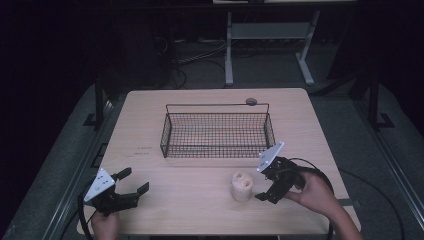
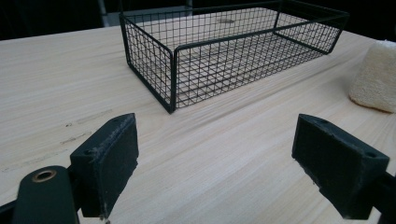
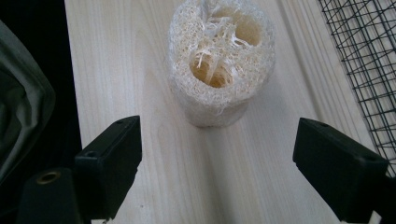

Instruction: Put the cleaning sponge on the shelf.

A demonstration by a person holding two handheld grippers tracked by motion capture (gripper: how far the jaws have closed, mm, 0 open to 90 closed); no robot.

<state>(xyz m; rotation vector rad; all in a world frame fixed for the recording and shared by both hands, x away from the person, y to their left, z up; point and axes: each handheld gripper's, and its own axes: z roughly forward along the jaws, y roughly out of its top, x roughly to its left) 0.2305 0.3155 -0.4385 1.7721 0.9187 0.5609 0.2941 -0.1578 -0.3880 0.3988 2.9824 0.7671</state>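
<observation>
Cream loofah [image 3: 219, 65] (fibrous, holey) — black grid-mesh basket [image 1: 217, 131], pale wood-grain table [image 1: 150, 125]

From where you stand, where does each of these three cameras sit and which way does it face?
High view: above the table's near side, looking forward and down; both hands, left gripper, right gripper.
Left gripper view: rides the left gripper, facing the wire basket; its open jaws show.
Right gripper view: rides the right gripper, looking down at the loofah; its open jaws show.
Shared: all three show basket and loofah.
</observation>
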